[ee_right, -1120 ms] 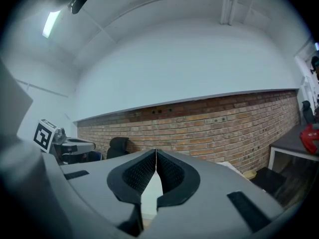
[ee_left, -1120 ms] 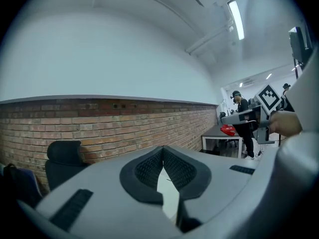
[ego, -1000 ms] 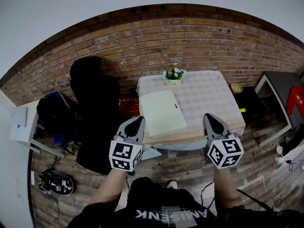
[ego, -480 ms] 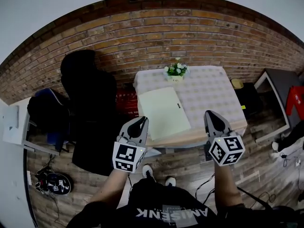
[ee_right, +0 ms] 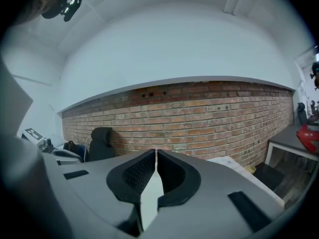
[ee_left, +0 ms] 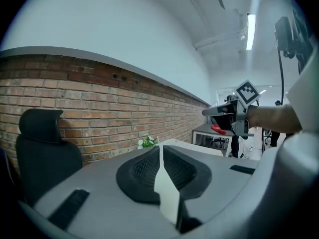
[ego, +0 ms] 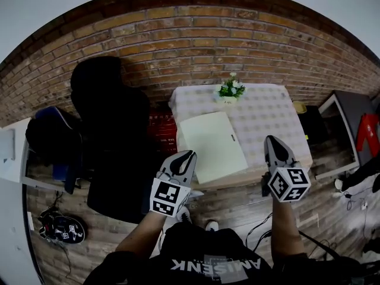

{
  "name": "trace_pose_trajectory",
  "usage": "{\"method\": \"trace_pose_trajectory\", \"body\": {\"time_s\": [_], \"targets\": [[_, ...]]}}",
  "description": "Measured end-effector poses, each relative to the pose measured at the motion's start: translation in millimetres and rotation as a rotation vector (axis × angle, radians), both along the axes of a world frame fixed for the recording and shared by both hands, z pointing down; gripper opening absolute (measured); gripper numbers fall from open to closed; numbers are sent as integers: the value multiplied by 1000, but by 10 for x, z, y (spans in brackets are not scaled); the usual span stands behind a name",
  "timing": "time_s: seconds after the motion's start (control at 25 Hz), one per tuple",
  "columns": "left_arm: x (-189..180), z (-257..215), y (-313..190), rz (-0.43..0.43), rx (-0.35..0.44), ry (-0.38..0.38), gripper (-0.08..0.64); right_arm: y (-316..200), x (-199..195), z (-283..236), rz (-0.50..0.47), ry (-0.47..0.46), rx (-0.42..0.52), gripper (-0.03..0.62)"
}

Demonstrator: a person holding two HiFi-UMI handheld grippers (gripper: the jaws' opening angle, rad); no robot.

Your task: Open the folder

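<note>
Folder (ego: 212, 147) lies closed, long axis running away from the person — left gripper (ego: 186, 158) nearer its near edge than right gripper (ego: 274, 143); both clenched, empty.

Ahead of the left gripper's (ego: 189, 155) fingertips the air is open up to the near edge of the table (ego: 267, 120). The pale folder (ego: 212, 140) lies flat there, low enough to pass over. Left of those fingers a black office chair (ego: 113, 114) blocks the side, with a red crate (ego: 161, 128) between chair and table. Ahead of the right gripper's (ego: 274, 141) fingertips the tabletop is bare. Far beyond both, a flower pot (ego: 231, 91) stands at the table's back edge, near the brick wall (ego: 196, 40). Right of the right fingers, a dark side table (ego: 350, 105) stands well apart.
</note>
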State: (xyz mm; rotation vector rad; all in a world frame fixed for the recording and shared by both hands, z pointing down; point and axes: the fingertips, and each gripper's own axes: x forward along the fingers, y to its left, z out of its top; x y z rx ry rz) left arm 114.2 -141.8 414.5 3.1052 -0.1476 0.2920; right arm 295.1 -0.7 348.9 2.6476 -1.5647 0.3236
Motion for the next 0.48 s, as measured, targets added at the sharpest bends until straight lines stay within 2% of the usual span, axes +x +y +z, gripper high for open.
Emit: {"method": "trace_pose_trajectory", "body": {"time_s": [0.12,0.28,0.48], "targets": [[36,108,-121,15,-6,-11,14,-161,74,93,-8,-2,-26,43],[38,238,-204,-12,-27,-36,14,-338,157,244,-49,-24,-52,44],[209,367,-85,-38,14,-94,18,-500,431,467,-122,-62,-80,46]]}}
